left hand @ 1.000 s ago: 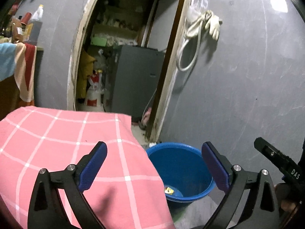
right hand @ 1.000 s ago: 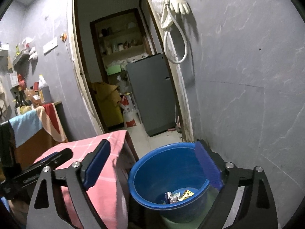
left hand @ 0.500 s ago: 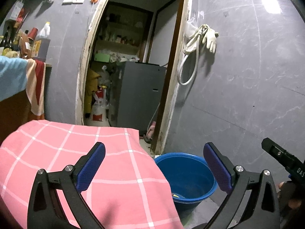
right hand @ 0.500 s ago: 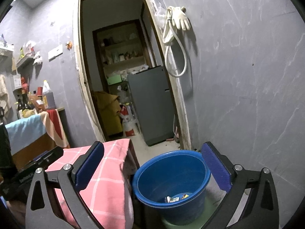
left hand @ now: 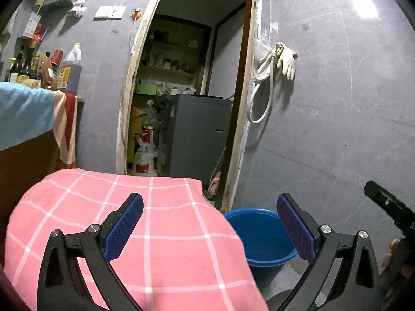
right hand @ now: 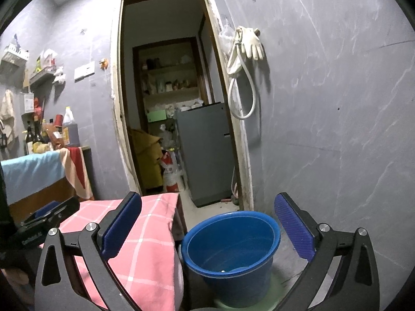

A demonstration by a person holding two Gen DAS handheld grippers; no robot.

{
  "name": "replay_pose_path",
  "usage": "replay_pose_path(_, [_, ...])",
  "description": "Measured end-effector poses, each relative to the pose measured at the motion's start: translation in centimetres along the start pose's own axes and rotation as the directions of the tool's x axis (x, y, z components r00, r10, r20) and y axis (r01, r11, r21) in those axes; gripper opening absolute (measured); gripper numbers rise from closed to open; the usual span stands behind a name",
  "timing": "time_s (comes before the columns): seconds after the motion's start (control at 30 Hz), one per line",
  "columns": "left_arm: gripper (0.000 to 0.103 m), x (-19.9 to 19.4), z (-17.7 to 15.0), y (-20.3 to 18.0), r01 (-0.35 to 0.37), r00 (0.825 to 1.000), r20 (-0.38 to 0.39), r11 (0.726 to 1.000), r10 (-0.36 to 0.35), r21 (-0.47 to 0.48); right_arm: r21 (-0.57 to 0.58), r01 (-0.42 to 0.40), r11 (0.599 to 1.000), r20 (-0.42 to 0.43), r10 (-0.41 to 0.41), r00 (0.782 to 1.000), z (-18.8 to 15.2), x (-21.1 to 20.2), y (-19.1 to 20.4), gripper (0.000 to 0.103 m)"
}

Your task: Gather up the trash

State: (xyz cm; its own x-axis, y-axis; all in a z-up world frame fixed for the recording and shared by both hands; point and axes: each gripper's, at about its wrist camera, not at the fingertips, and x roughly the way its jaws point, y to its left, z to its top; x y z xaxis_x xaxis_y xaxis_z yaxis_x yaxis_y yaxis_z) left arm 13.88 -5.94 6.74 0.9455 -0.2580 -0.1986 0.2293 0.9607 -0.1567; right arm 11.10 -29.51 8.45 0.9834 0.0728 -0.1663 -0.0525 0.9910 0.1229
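A blue plastic bucket (right hand: 230, 243) stands on the floor against the grey wall, right of a table under a pink checked cloth (right hand: 140, 248). It also shows in the left wrist view (left hand: 262, 238), partly hidden by the cloth (left hand: 155, 233). Its inside is mostly hidden from here. My left gripper (left hand: 210, 225) is open and empty above the cloth's right part. My right gripper (right hand: 207, 224) is open and empty, held above and before the bucket. Each gripper's black body shows at the other view's edge.
An open doorway (right hand: 176, 119) behind leads to a storeroom with a grey cabinet (right hand: 207, 153) and shelves. A white glove and hose (right hand: 246, 51) hang on the wall. A counter with bottles (left hand: 39, 70) and draped towels stands at left.
Both grippers have risen and tilted upward. The bucket sits lower in both views, and the trash at its bottom is no longer visible. Both stay open.
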Motion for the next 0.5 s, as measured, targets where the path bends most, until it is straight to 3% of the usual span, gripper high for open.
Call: replay_pose_path(0.5, [0.101,-4.5,-2.1,1.9,-0.03,0.999,-0.011,1.0,0.03,0.008,-0.041,0.026,0.999,0.002,-0.026,1.0,-1.9,-4.2,2.4,0.103])
